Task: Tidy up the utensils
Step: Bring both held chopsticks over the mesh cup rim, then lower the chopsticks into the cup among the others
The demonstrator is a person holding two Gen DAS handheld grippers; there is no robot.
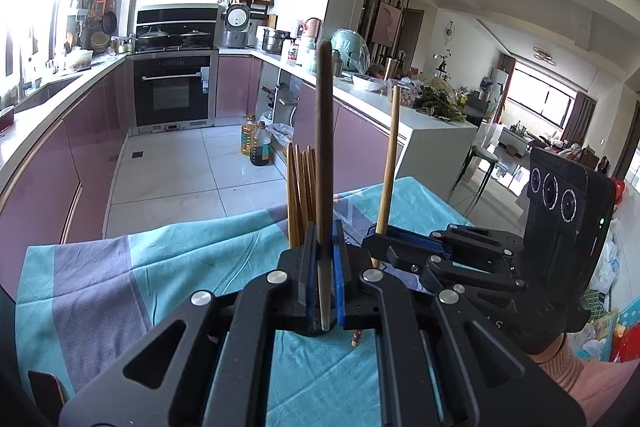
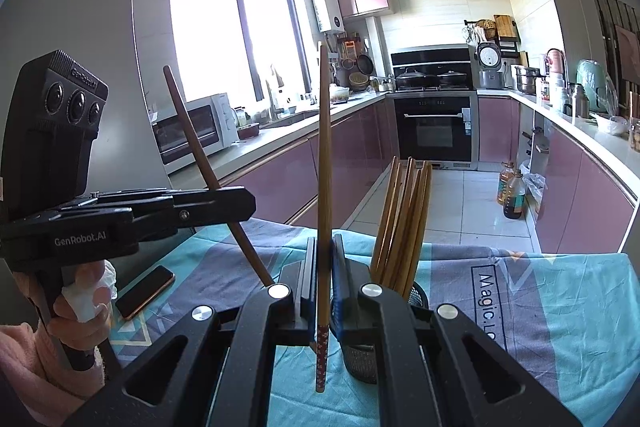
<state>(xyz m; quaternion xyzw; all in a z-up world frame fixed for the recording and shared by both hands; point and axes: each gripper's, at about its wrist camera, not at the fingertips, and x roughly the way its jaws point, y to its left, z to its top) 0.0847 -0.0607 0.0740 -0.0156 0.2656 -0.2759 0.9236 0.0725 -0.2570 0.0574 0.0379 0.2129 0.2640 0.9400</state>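
My left gripper (image 1: 324, 233) is shut on a dark brown chopstick (image 1: 324, 147) that stands nearly upright. Just behind it rises a bundle of several wooden chopsticks (image 1: 300, 191). To the right, my right gripper (image 1: 374, 241) is shut on a lighter wooden chopstick (image 1: 389, 163). In the right wrist view, the right gripper (image 2: 324, 245) clamps that light chopstick (image 2: 325, 167), its red patterned end hanging below the pads. A black mesh holder (image 2: 362, 361) with the chopstick bundle (image 2: 404, 223) stands just right of it. The left gripper (image 2: 246, 203) holds the dark chopstick (image 2: 192, 135) tilted.
A teal and grey tablecloth (image 2: 560, 307) covers the table, whose far edge drops to the tiled kitchen floor. A phone (image 2: 146, 291) lies on the cloth near the person's left hand (image 2: 84, 311). Oil bottles (image 1: 256, 143) stand on the floor by the counter.
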